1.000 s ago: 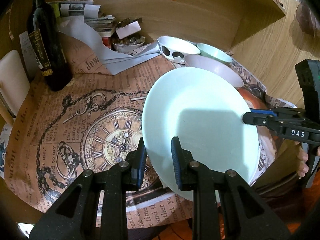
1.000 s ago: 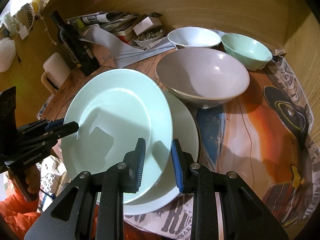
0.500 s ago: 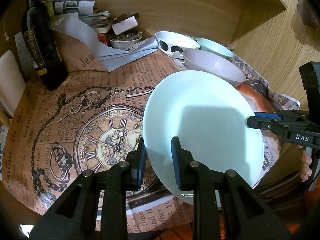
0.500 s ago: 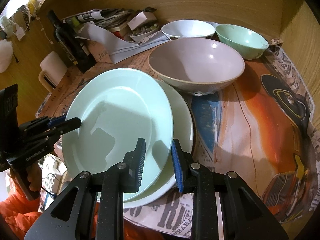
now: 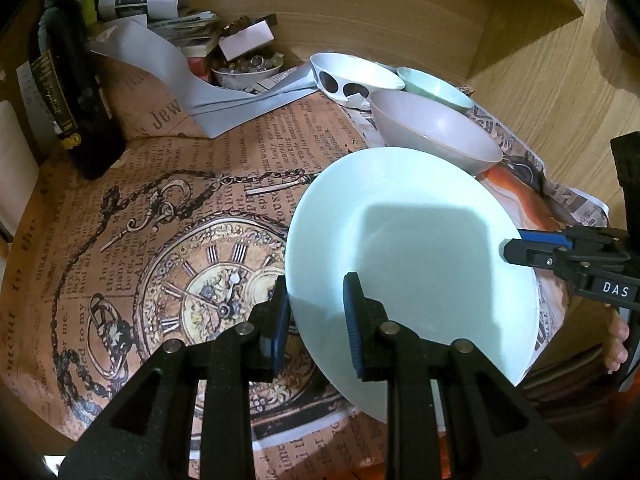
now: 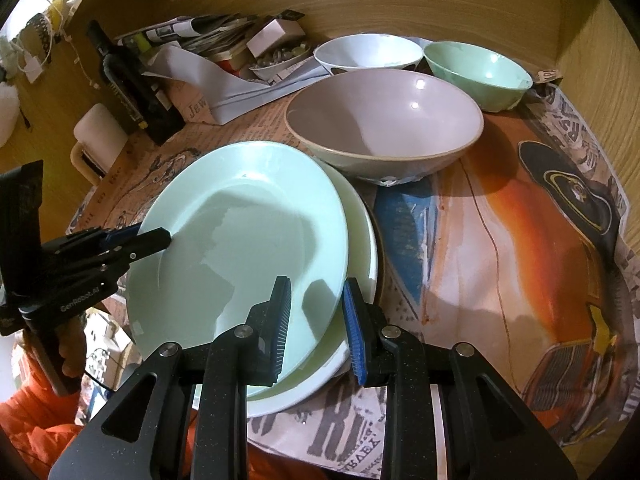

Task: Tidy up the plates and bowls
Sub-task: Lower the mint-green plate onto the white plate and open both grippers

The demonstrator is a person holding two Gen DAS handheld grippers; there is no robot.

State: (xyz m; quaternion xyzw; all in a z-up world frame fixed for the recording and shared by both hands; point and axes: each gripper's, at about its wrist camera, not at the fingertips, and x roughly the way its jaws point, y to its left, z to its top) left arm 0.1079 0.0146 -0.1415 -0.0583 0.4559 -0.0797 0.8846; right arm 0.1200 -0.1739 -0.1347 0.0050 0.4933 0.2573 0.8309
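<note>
A pale mint plate [image 5: 408, 256] [image 6: 244, 248] is held tilted between both grippers, just above a cream plate [image 6: 362, 232] lying on the table. My left gripper [image 5: 316, 316] straddles the plate's left rim and also shows in the right wrist view [image 6: 160, 240]. My right gripper [image 6: 314, 320] straddles its near right rim and also shows in the left wrist view [image 5: 510, 246]. A large grey bowl [image 6: 384, 124], a mint bowl [image 6: 478, 72] and a white bowl with black spots [image 5: 356, 78] stand behind.
A dark bottle [image 5: 70, 92] and a white mug [image 6: 98, 136] stand at the left. Papers and a small dish of trinkets [image 5: 248, 70] lie at the back by the wooden wall. Printed newspaper [image 5: 160, 240] covers the table.
The mint plate has moved slightly right and lower, toward the cream plate. Both grippers keep their hold on its rims.
</note>
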